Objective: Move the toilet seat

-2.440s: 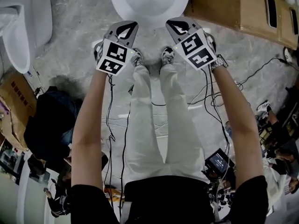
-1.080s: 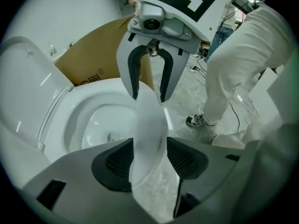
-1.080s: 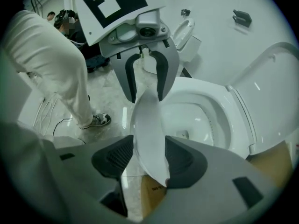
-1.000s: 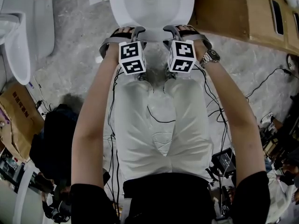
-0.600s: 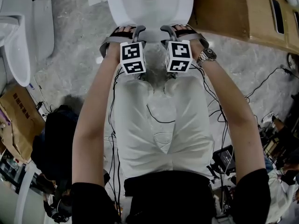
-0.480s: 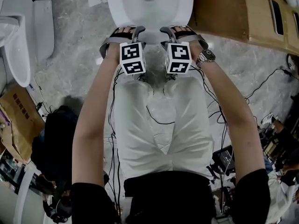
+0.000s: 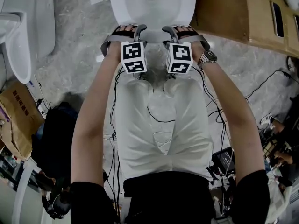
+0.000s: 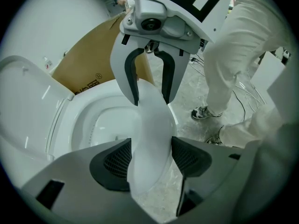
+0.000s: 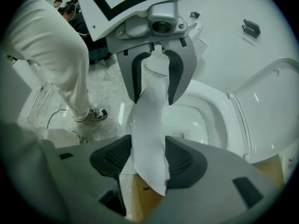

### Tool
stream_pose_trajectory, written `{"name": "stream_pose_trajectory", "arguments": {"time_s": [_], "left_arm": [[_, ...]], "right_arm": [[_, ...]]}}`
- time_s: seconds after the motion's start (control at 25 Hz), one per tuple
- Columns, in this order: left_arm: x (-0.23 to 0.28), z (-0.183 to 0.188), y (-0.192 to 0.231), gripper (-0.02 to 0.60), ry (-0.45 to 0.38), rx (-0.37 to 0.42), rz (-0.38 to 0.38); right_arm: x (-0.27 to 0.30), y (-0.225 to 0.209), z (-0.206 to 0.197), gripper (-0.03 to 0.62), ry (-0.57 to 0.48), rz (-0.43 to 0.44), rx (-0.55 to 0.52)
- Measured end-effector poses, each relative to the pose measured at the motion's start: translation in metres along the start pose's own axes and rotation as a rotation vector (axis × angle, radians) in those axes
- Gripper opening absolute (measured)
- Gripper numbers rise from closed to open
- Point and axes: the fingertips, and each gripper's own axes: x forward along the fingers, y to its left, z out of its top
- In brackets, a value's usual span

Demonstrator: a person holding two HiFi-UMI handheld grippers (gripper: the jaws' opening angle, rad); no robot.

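The white toilet seat (image 7: 152, 17) lies over the bowl at the top of the head view, with the lid (image 8: 23, 120) up behind it. My left gripper (image 7: 128, 30) and right gripper (image 7: 179, 30) point steeply down, side by side at the seat's front edge. In the left gripper view the seat's rim (image 8: 152, 125) runs between my left gripper's (image 8: 149, 157) dark pads and on into the right gripper (image 8: 150, 99). The right gripper view mirrors this: the rim (image 9: 149, 120) lies between the right gripper's (image 9: 148, 160) pads. Both pairs of jaws have just been opening and stand wide around the rim.
A second white toilet (image 7: 18, 36) stands at the left and a wooden cabinet (image 7: 233, 8) at the right of the bowl. A cardboard box (image 7: 16, 115), a black bag (image 7: 51, 134) and cables (image 7: 261, 78) lie on the grey floor. My legs stand just before the bowl.
Both grippers have moved forward from above my shoes to the seat's front edge and turned together. Over the last second they have stayed almost in place.
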Motion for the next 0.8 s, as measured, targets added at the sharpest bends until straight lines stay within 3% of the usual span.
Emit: {"name": "stream_pose_trajectory", "arguments": {"time_s": [0.52, 0.8], "left_arm": [[-0.019, 0.008, -0.001, 0.245, 0.007, 0.043, 0.001], [-0.038, 0.014, 0.003, 0.239, 0.002, 0.025, 0.001]], "right_arm": [[-0.022, -0.007, 0.007, 0.239, -0.004, 0.026, 0.033], [-0.042, -0.012, 0.011, 0.241, -0.021, 0.022, 0.058]]}}
